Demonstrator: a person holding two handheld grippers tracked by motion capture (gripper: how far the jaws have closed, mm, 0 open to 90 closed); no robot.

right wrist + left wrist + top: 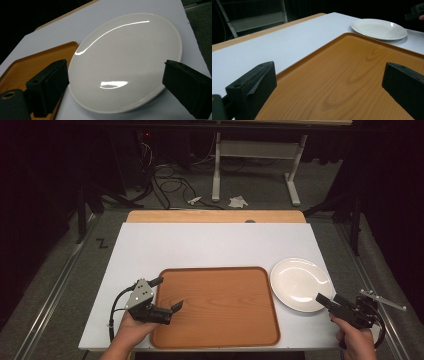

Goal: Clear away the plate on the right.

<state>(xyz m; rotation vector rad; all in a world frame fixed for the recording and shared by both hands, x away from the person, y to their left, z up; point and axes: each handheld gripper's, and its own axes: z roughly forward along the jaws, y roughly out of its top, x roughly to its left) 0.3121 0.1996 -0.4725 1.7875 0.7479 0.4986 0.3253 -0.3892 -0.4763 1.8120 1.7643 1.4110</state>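
Seen from the high view, a white plate [300, 284] lies flat on the white bench [200, 245], just right of a wooden tray [217, 305] and near the bench's right edge. The right claw [326, 300] points at the plate's near right rim, jaws apart, holding nothing. The left claw [167, 295] hovers over the tray's left side, jaws wide and empty. Open bench lies beyond tray and plate.

From the left gripper view, the tray [352, 82] spreads bare between the two black jaws, with a low raised rim all round. The plate [379, 29] sits just past its far corner, apart from it.

From the right gripper view, the plate [125, 62] looks glazed and shiny, shallow, with a thin rim resting close to the bench [140, 7]. It is probably stiff, slippery and breakable. The rim looks like the one place to grip, one jaw under and one over. The tray's corner [30, 65] lies just beside the plate's left side, so a lift has to clear that raised edge; the bare tray leaves ample room to set it down.
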